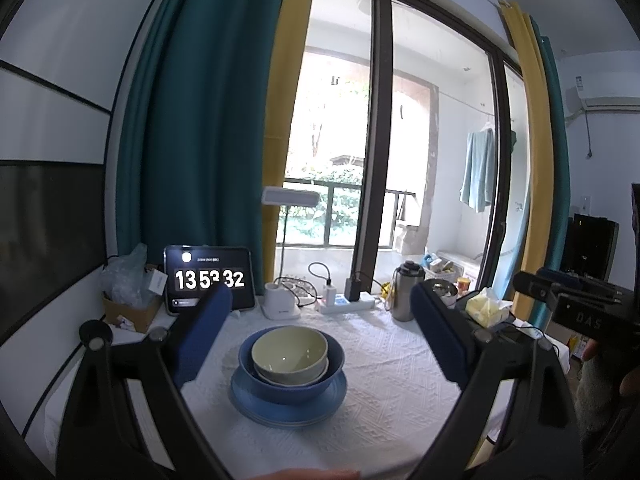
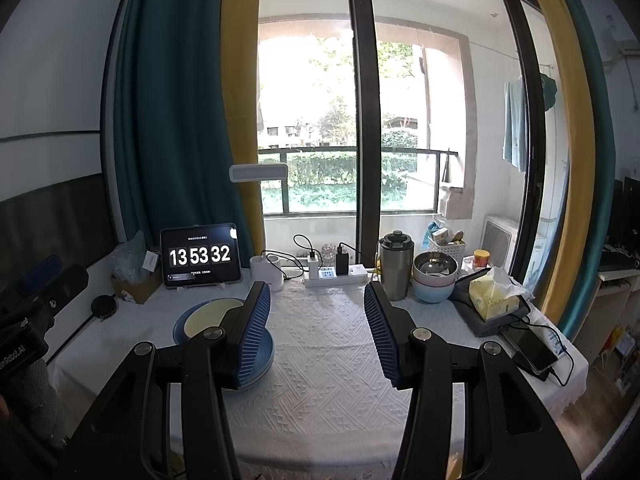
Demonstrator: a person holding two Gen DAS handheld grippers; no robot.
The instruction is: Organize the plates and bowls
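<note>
In the left wrist view a pale green bowl (image 1: pixel 289 354) sits nested in a blue bowl (image 1: pixel 256 372), which stands on a blue plate (image 1: pixel 288 410) in the middle of the white tablecloth (image 1: pixel 400 392). My left gripper (image 1: pixel 320 324) is open, its fingers wide apart on either side of the stack, above and behind it. In the right wrist view the stack (image 2: pixel 200 320) shows at the left, partly hidden by the left finger. My right gripper (image 2: pixel 316 320) is open and empty over bare cloth. It also shows at the right edge of the left wrist view (image 1: pixel 576 304).
At the table's back stand a tablet clock (image 2: pixel 200 256), a white lamp base (image 2: pixel 268 272), a power strip (image 2: pixel 336 274), a steel flask (image 2: pixel 396 264), stacked bowls (image 2: pixel 434 280) and a yellow tissue pack (image 2: pixel 494 294). A phone (image 2: pixel 532 346) lies at the right edge.
</note>
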